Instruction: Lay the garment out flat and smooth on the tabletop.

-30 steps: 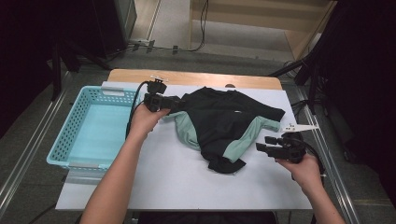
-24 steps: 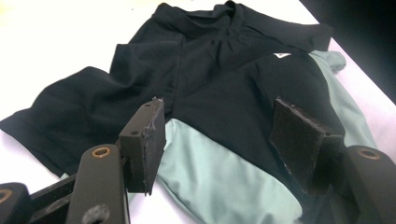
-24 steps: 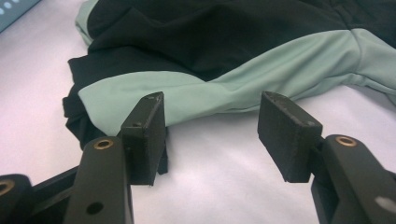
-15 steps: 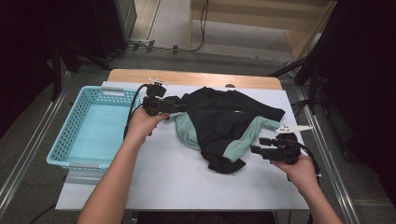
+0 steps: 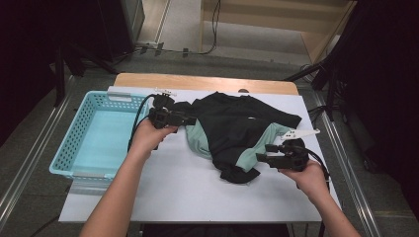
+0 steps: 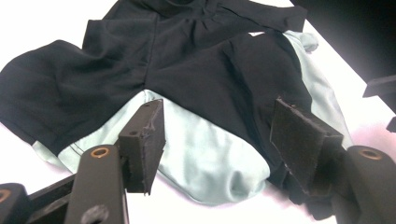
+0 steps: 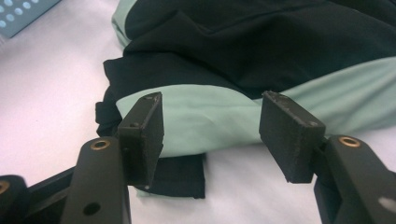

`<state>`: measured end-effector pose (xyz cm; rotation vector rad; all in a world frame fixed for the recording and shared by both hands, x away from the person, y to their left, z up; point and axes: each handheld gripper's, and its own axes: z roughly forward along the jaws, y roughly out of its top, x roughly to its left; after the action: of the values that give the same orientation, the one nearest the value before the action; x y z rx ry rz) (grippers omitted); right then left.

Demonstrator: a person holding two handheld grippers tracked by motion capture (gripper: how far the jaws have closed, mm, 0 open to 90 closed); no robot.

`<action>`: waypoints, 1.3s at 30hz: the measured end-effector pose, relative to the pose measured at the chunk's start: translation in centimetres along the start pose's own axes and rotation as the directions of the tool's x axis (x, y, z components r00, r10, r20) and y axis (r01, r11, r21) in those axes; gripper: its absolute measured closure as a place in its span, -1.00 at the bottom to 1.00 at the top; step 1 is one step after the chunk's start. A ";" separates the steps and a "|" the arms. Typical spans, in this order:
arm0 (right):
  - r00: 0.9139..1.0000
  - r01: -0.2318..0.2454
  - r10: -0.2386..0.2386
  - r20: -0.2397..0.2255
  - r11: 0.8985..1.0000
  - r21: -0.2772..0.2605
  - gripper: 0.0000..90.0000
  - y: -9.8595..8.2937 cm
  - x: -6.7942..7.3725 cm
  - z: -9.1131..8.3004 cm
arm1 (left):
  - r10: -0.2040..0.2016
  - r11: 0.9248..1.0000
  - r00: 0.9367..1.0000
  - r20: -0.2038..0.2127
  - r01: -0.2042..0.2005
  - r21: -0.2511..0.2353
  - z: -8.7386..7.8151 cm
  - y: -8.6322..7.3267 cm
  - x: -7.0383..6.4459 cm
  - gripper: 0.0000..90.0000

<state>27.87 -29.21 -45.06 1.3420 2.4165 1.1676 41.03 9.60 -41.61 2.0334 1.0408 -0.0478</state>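
Crumpled black and mint-green fabric garment: lies on white desk. Left gripper, jaws apart, at its left edge; right gripper, jaws apart, at its right hem.

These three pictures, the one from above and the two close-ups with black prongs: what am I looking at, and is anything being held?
No robot here: a person holds a hand-operated claw in each hand. The high view looks down on the table. The left claw is at the left edge of a black and mint-green garment; the right claw is at its right edge. A light blue basket stands at the left of the table.

The two close-ups come from cameras riding on the claws. Each looks along its own two black jaws. In the left gripper view, the left claw stands open over the green panel. In the right gripper view, the right claw is open too, in front of a green band. Nothing is gripped.
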 end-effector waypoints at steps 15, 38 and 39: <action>0.998 0.055 -0.055 -0.037 0.998 0.021 -0.15 1.2 1.2 1.9 | 0.024 1.000 1.000 0.000 -0.024 0.011 -0.9 -1.2 -0.2 -0.25; 0.991 0.113 -0.108 -0.084 0.992 0.059 -0.15 1.9 3.5 4.8 | 0.027 0.999 1.000 0.004 -0.027 0.019 -1.2 -2.0 -0.1 -0.25; 0.989 0.123 -0.118 -0.086 0.991 0.056 -0.15 1.9 3.6 5.0 | 0.027 0.999 1.000 0.004 -0.027 0.020 -1.2 -2.0 -0.1 -0.25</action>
<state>29.27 -23.07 -46.34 1.1669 2.5710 1.1490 39.20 11.01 -42.11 2.0643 1.0135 -0.0482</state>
